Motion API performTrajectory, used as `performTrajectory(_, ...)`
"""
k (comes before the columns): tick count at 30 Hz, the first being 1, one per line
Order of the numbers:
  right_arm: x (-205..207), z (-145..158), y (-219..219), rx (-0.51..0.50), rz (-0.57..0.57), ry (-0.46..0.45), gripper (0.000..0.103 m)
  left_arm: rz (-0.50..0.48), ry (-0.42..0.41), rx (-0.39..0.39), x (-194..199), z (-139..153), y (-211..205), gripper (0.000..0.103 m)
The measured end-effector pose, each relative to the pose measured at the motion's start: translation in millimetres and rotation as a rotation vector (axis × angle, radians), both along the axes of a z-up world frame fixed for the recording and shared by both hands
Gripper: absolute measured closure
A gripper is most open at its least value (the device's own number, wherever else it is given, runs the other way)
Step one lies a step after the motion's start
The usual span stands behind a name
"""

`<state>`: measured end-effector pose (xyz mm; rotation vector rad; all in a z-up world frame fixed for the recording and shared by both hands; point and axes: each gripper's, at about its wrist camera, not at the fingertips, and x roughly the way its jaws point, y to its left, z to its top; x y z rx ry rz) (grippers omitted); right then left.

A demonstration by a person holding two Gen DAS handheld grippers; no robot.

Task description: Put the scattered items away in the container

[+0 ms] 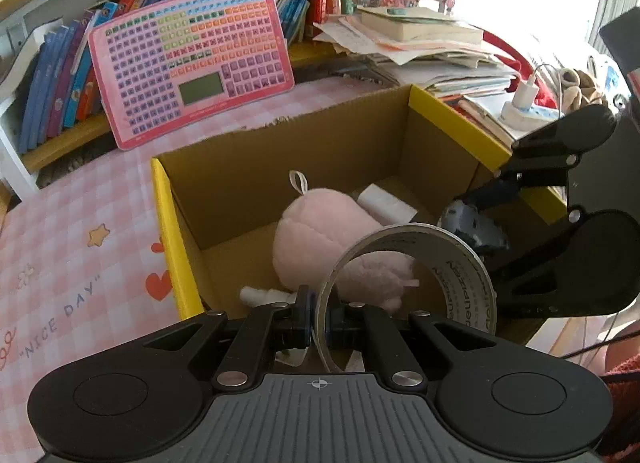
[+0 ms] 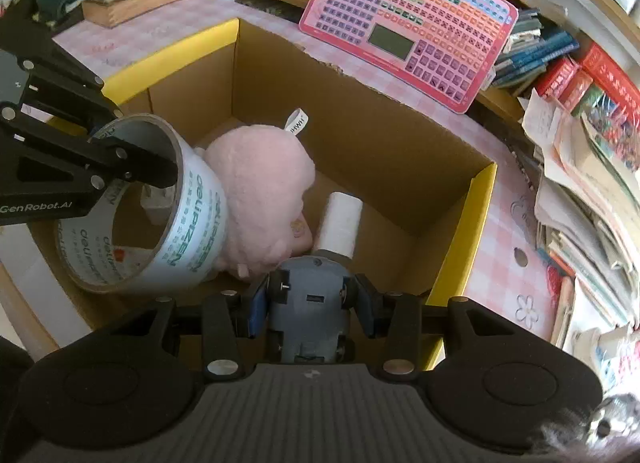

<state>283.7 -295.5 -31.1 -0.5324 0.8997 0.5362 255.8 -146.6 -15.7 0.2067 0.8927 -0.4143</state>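
A cardboard box with yellow flaps stands open on the pink checked table; its far wall shows in the right wrist view. Inside lie a pink plush toy and a white roll. My left gripper is shut on the wall of a tape roll and holds it over the box. My right gripper is shut on a grey toy car, also above the box, beside the tape roll.
A pink toy keyboard tablet leans against a shelf of books behind the box. Stacked papers and books crowd the table's far side. A white charger sits next to them.
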Motion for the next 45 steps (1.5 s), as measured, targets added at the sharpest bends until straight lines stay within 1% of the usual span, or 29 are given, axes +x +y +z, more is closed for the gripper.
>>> performTrajectory(3,1.3,-0.5,-0.2,-0.006,0.012,-0.003,0.06,0.0,-0.003,0.016,-2.1,-1.4,-2.7,0.091)
performTrajectory(6,2.1,-1.4,0.5,-0.006,0.017,-0.009,0.059,0.014,-0.007,0.031,-3.2,-2.0,-6.0,0.09)
performTrajectory(8,2.1,-1.9,0.1,-0.004,0.018,-0.013,0.058,0.014,-0.01,0.035,-4.7,-1.4,-8.4,0.084)
performTrajectory(10,1.5,-1.6,0.1,-0.005,0.011,-0.024,0.053,0.013,-0.019,0.022,-8.0,1.6,-9.8,0.07)
performTrajectory(11,1.1,-0.8,0.0,0.0,0.005,-0.026,0.049,0.018,-0.034,0.02,-10.8,4.6,-10.5,0.064)
performTrajectory(12,0.9,0.6,-0.9,0.009,-0.005,-0.026,0.045,0.024,-0.051,0.023,-13.6,7.6,-10.9,0.05)
performTrajectory(13,0.2,2.3,-2.4,0.023,-0.012,-0.026,0.045,0.029,-0.069,0.033,-16.6,10.8,-11.2,0.043)
performTrajectory(15,-2.8,7.0,-5.7,0.051,-0.033,-0.03,0.043,0.034,-0.1,0.037,-21.9,17.1,-9.8,0.037)
performTrajectory(17,-6.6,11.3,-8.4,0.073,-0.061,-0.042,0.04,0.047,-0.116,0.017,-25.4,23.7,-5.3,0.036)
performTrajectory(20,-13.0,16.9,-9.9,0.098,-0.101,-0.072,0.04,0.08,-0.143,-0.009,-32.0,32.7,1.6,0.034)
performTrajectory(25,-28.7,33.2,-7.4,0.158,-0.169,-0.148,0.04,0.16,-0.23,-0.021,-52.0,46.0,13.9,0.024)
performTrajectory(28,-42.3,43.0,-4.7,0.193,-0.209,-0.187,0.04,0.194,-0.272,-0.028,-66.4,52.4,24.4,0.021)
performTrajectory(31,-57.5,48.2,-1.1,0.226,-0.24,-0.197,0.04,0.218,-0.277,-0.039,-81.6,55.2,33.6,0.02)
performTrajectory(34,-75.4,48.5,5.9,0.235,-0.26,-0.201,0.04,0.23,-0.271,-0.059,-96.0,54.7,41.5,0.02)
performTrajectory(37,-93.8,45.5,13.8,0.241,-0.288,-0.204,0.039,0.231,-0.266,-0.061,-108.6,52.3,46.2,0.02)
performTrajectory(41,-117.1,42.7,25.6,0.248,-0.317,-0.208,0.031,0.229,-0.271,-0.049,-127.9,51.1,54.7,0.02)
performTrajectory(45,-135.4,44.6,37.3,0.251,-0.329,-0.216,0.03,0.256,-0.263,-0.058,-149.1,48.4,69.3,0.017)
